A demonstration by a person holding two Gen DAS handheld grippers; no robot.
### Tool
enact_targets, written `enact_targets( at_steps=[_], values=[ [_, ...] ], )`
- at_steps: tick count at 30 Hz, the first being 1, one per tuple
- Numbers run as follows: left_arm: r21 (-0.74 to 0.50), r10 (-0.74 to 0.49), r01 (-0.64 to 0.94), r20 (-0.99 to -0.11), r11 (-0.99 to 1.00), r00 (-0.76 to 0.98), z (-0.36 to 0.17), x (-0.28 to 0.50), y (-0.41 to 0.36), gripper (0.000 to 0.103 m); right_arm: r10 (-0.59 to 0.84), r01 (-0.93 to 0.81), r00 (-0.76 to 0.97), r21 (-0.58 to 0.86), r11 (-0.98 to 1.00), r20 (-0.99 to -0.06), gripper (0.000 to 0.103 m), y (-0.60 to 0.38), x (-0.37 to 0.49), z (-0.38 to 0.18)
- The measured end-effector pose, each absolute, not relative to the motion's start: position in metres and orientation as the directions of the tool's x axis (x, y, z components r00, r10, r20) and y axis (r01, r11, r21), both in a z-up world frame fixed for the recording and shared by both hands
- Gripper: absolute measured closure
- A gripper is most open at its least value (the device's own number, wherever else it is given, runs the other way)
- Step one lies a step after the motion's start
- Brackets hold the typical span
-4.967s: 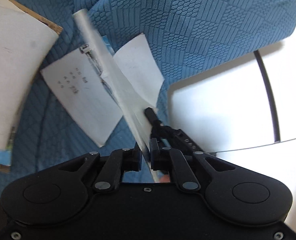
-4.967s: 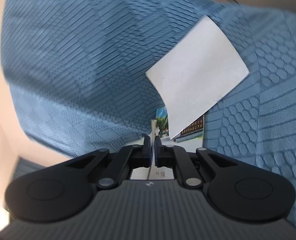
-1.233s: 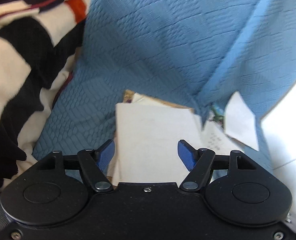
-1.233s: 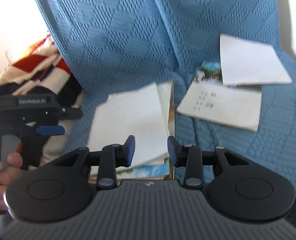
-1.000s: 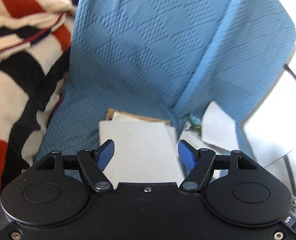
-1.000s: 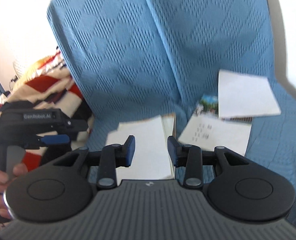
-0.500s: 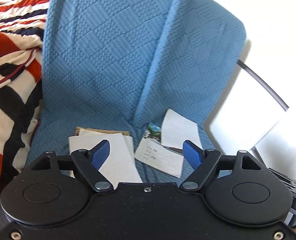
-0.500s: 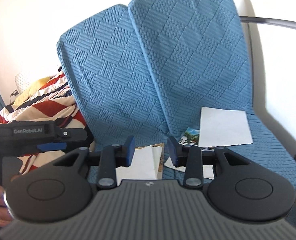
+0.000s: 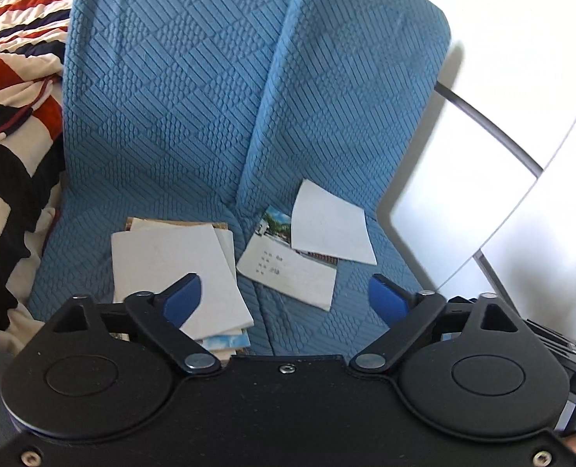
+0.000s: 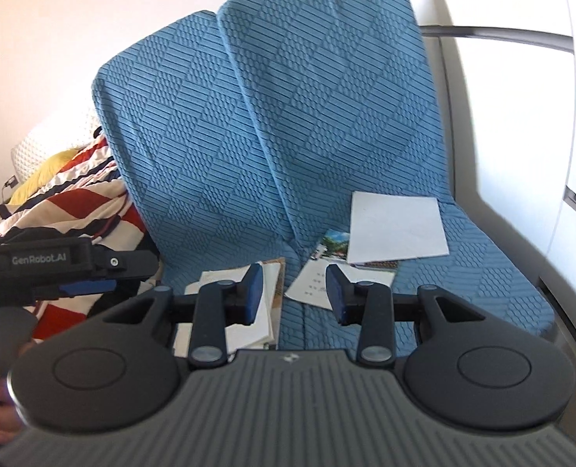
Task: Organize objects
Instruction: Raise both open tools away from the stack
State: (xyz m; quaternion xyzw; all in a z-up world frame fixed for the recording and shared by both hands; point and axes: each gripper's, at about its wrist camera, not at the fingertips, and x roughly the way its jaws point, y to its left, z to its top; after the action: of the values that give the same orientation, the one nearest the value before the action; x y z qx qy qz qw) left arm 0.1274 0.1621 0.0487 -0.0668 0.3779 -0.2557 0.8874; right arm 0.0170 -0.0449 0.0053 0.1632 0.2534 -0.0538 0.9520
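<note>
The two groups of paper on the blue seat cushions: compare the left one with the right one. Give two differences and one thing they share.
The left pile is stacked; the right group is fanned out. The left pile's top sheet looks blank; the right group shows a printed sheet. Both include white sheets and a colour picture.

We see a blue quilted sofa [image 10: 326,124] with two tall back cushions standing side by side, their inner edges meeting in a seam that runs down to the seat. To the left of the sofa lies a striped blanket [image 9: 11,89] in red, white and black, bunched up against the sofa's left cushion. Behind that blanket, further left of the sofa, sits something yellow and something white with a dotted texture [image 10: 50,144], perhaps pillows. To the right of the sofa stands a white panel with a dark curved rail [image 9: 482,124]. Above the sofa rises a pale plain wall [image 10: 73,19].
</note>
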Motion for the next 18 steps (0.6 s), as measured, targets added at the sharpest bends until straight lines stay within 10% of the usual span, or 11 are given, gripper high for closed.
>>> enact_targets(
  at_steps=[8, 12, 18],
  values=[
    [-0.291, -0.504, 0.424, -0.638, 0.858, 0.582, 0.041, 0.111, 0.152, 0.001, -0.032, 0.197, 0.843, 0.253, 0.947, -0.538, 0.056, -0.044, 0.004, -0.012],
    [-0.296, -0.504, 0.421, -0.648, 0.858, 0.572, 0.038, 0.11, 0.149, 0.001, -0.028, 0.204, 0.841, 0.269, 0.941, -0.54, 0.013, -0.049, 0.0, -0.017],
    [-0.294, -0.495, 0.41, -0.651, 0.863, 0.576, 0.037, 0.109, 0.146, 0.001, -0.037, 0.219, 0.834, 0.268, 0.938, -0.551, 0.013, -0.057, 0.002, -0.018]
  ],
)
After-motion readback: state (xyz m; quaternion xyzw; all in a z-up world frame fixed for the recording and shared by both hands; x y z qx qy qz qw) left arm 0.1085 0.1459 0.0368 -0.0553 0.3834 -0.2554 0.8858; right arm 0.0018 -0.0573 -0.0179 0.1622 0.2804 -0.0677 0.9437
